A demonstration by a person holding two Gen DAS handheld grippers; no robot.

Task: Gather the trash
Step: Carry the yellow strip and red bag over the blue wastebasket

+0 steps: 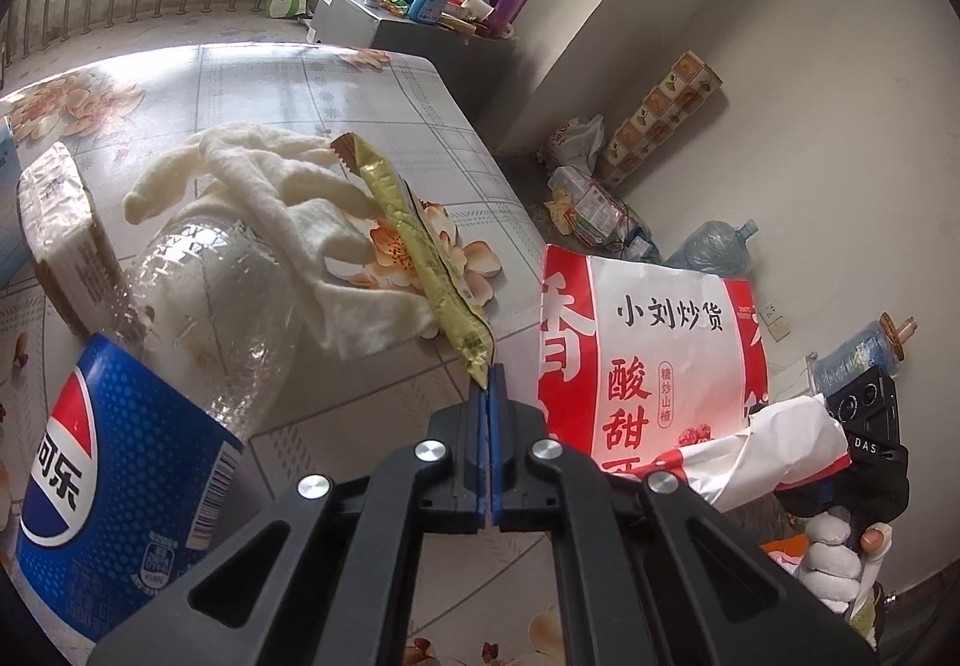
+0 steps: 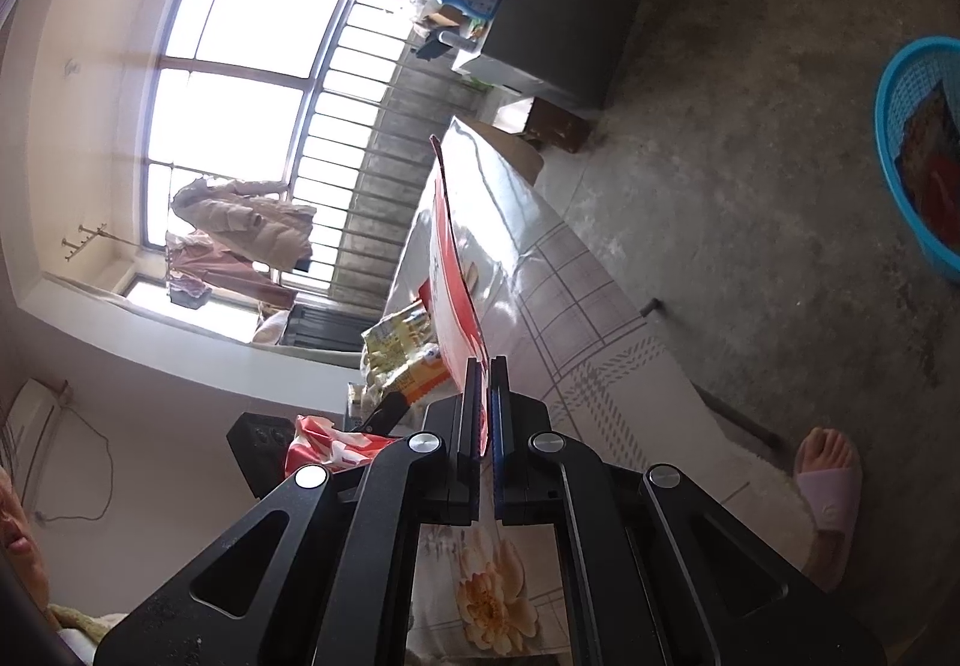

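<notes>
Pinching gold wrapper (image 1: 420,258) tip at twelve o'clock with left gripper (image 1: 492,384), clamping red-and-white bag (image 1: 654,360) edge in right gripper (image 2: 485,372); pickup underway, next likely requiring lift toward bag.

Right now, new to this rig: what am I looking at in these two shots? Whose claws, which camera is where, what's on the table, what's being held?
No robot here: a person carries one hand-held gripper in each hand, each with a fisheye camera looking along its two fingers.

The left wrist view shows the left hand-held gripper, shut on the tip of a gold wrapper lying on the floral table. Also there: a white cloth, a clear Pepsi bottle and a carton.

The right wrist view is tilted. The right hand-held gripper is shut on a red and white snack bag, seen edge-on; the left view shows its printed face. On the floor stands a blue basket, perhaps for the trash.
</notes>
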